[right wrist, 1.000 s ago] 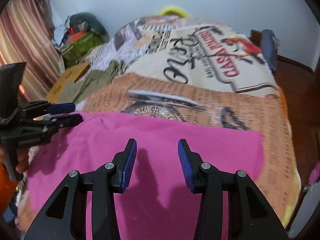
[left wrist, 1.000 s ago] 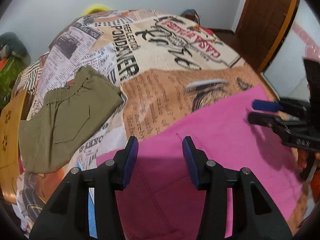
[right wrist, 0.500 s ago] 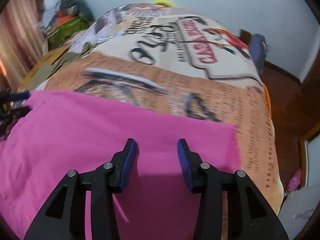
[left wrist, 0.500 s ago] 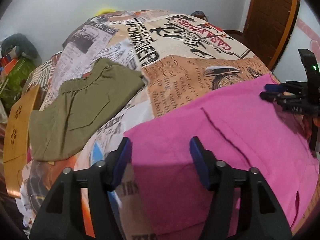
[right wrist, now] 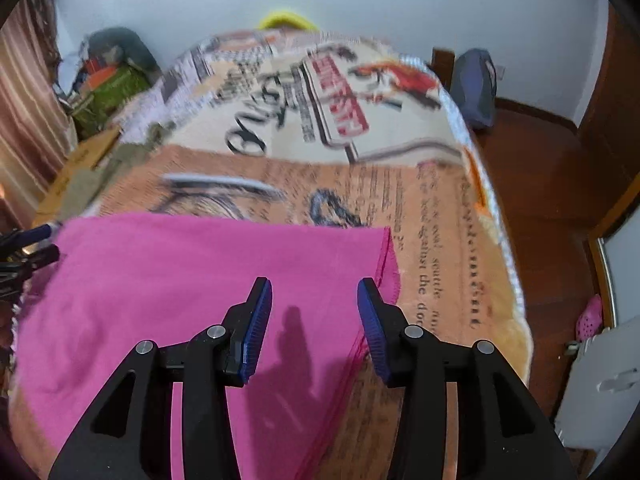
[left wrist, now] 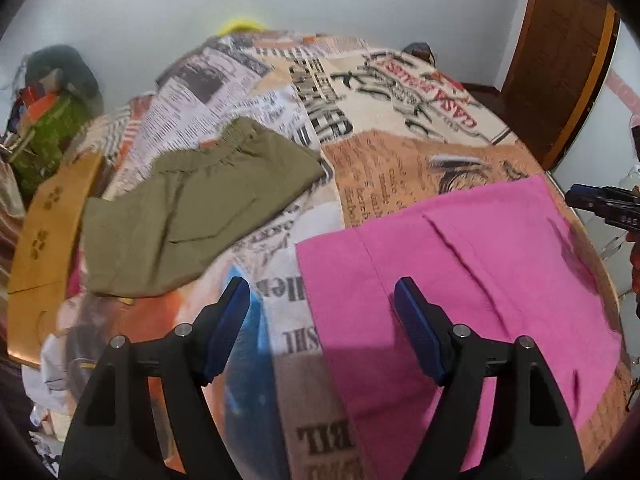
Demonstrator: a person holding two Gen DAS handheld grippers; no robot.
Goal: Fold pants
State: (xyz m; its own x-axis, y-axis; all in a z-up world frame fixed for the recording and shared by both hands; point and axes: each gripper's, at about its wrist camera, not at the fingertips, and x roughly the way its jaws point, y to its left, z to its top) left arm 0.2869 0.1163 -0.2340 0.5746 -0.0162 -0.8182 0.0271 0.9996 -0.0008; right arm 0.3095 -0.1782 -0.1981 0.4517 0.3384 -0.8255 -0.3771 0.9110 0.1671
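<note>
Pink pants [left wrist: 460, 280] lie flat on the newspaper-print bedspread [left wrist: 400, 160], also in the right wrist view [right wrist: 180, 280]. My left gripper [left wrist: 322, 320] is open and empty, hovering over the pants' left edge. My right gripper [right wrist: 314, 320] is open and empty above the pants' right edge, near their far right corner [right wrist: 384, 236]. The right gripper's tip shows at the right edge of the left wrist view [left wrist: 600, 200]. The left gripper's tip shows at the left edge of the right wrist view [right wrist: 28, 248].
Folded olive-green shorts [left wrist: 192, 212] lie on the bed to the left of the pink pants. A cardboard box [left wrist: 40, 240] stands at the bed's left side. A wooden door [left wrist: 560, 60] and wood floor [right wrist: 540, 180] are to the right.
Both grippers moved apart, the left toward the pants' left edge and the right toward their right edge. The left jaws opened wider. The pants stay flat.
</note>
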